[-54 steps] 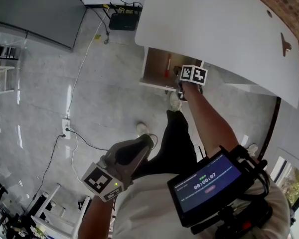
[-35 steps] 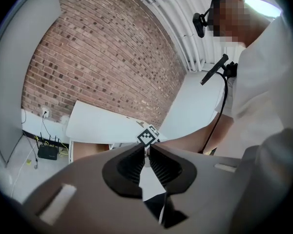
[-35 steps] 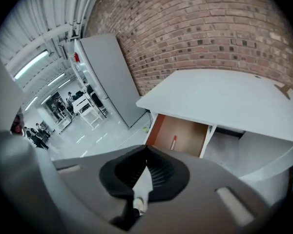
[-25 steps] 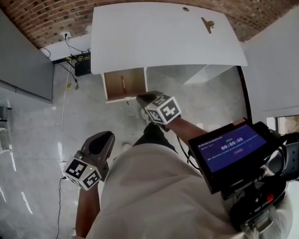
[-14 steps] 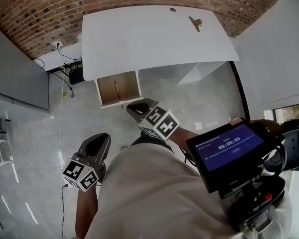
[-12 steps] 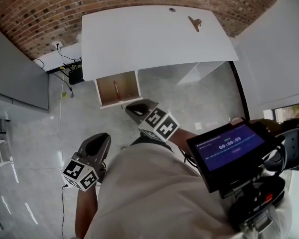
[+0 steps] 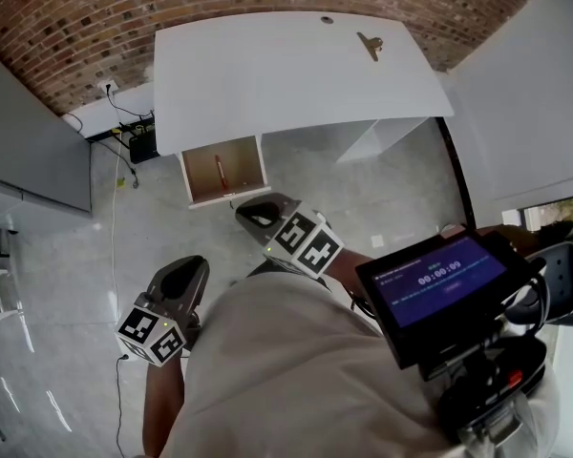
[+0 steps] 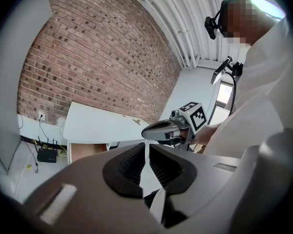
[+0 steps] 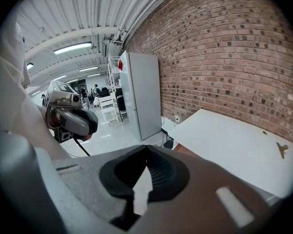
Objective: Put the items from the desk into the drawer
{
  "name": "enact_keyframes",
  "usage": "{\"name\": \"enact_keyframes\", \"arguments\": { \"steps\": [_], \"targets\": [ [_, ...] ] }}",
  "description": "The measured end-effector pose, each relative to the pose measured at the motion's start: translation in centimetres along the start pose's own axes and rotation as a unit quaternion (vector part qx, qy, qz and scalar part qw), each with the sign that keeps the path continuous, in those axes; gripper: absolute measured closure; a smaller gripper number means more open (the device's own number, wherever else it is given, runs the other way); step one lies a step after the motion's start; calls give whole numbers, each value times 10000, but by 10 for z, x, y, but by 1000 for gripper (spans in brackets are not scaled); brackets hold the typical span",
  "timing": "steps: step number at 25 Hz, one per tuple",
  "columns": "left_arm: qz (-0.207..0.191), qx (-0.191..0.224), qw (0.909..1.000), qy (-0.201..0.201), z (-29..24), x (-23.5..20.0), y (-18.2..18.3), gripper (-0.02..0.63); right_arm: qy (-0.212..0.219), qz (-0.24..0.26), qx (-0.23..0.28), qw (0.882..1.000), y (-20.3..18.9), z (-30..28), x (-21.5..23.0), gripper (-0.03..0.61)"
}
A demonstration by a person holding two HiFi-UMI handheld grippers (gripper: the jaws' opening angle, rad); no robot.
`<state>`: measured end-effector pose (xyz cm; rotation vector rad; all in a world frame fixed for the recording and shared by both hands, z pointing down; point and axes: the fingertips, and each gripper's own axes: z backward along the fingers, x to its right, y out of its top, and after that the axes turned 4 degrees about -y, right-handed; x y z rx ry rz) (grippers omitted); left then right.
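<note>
Closest to us, we are holding both grippers in by the body, well short of the furniture. The left gripper (image 8: 145, 147) is hanging low with its jaws all but closed, only a sliver of light showing between the ribbed pads, and nothing is caught there. The right gripper (image 9: 146, 148) is pointing forward with its jaw tips meeting, and it too is carrying nothing.

That is the change. About two seconds ago the right gripper was reaching down at the drawer (image 7: 241, 164); now we are drawing it back toward us and lifting our gaze to take in the whole desk.

Beyond the grippers, the drawer is standing pulled out under the desk's left end, with a slim red item (image 7: 219, 170) lying inside it. We are judging that item as delivered.

Farther off, the white desk (image 7: 267, 74) is looking nearly bare. One small brownish clip (image 7: 370, 44) is sitting near its far edge, well apart from the drawer, and we are taking it as the next pickup.
</note>
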<state>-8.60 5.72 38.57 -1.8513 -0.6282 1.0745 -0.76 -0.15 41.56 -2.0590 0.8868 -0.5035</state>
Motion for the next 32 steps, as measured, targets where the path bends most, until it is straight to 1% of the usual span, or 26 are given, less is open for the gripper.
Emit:
{"name": "enact_keyframes", "arguments": {
  "steps": [11, 16, 21, 32],
  "targets": [
    [14, 55, 10000, 40, 6, -1, -1, 578, 134, 173, 43, 9998, 9, -1, -13, 577],
    [22, 62, 9999, 79, 7, -1, -4, 578, 177, 204, 24, 9996, 8, -2, -15, 577],
    [72, 113, 9997, 189, 14, 1, -2, 578, 223, 267, -12, 9994, 9, -3, -19, 577],
    [132, 161, 9990, 386, 37, 2, -10, 578, 363, 366, -16, 9987, 14, -7, -35, 577]
  ]
}}
